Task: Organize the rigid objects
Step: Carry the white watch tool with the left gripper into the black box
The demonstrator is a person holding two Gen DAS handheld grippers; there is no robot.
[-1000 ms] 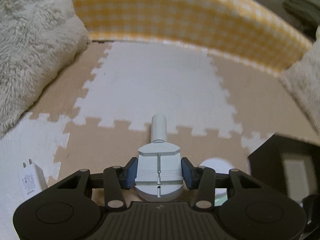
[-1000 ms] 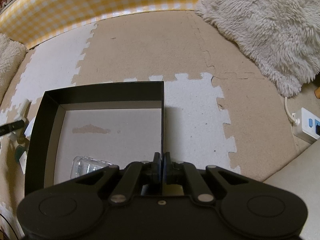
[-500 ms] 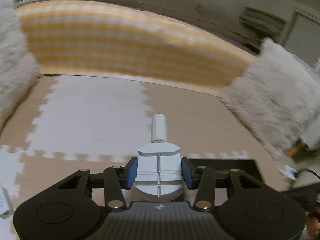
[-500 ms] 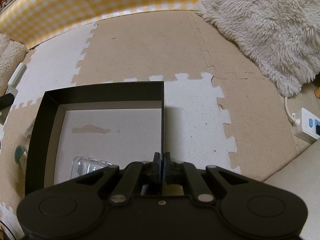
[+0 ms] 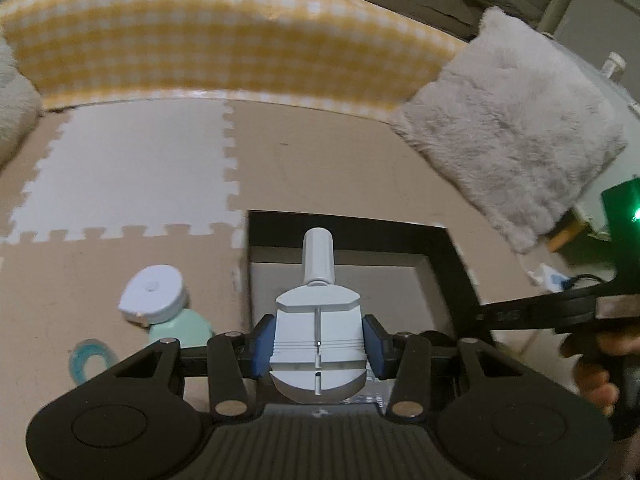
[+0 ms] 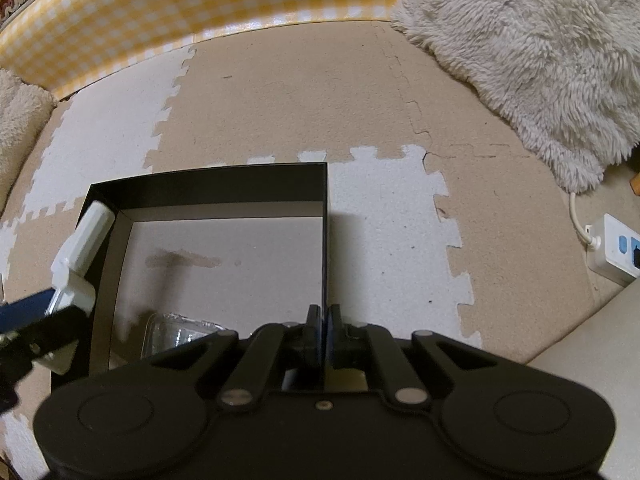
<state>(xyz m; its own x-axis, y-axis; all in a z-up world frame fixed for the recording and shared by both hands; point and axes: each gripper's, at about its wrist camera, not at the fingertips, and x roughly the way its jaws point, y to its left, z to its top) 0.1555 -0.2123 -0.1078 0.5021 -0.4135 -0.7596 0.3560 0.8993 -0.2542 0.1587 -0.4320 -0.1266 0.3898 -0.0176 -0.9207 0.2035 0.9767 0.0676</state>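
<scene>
My left gripper (image 5: 318, 347) is shut on a pale grey tool (image 5: 318, 320) with a round knob at its far end. The blue pads (image 5: 262, 344) press on its two sides. It hangs over the near left part of an open black box (image 5: 348, 224) with a grey floor. In the right wrist view the same tool (image 6: 86, 244) shows above the box's left wall. My right gripper (image 6: 325, 320) is shut on the right wall of the box (image 6: 208, 184). A clear plastic piece (image 6: 180, 332) lies inside, near the front.
Left of the box lie a white round case (image 5: 154, 294), a mint green disc (image 5: 180, 330) and a blue ring (image 5: 90, 360). A fluffy cushion (image 5: 512, 132) and a yellow checked bumper (image 5: 224, 48) edge the foam mat. A power strip (image 6: 616, 248) lies at right.
My left gripper has swung to the right with the tool, from above the mat to above the box's left side. The right gripper and the box have stayed still.
</scene>
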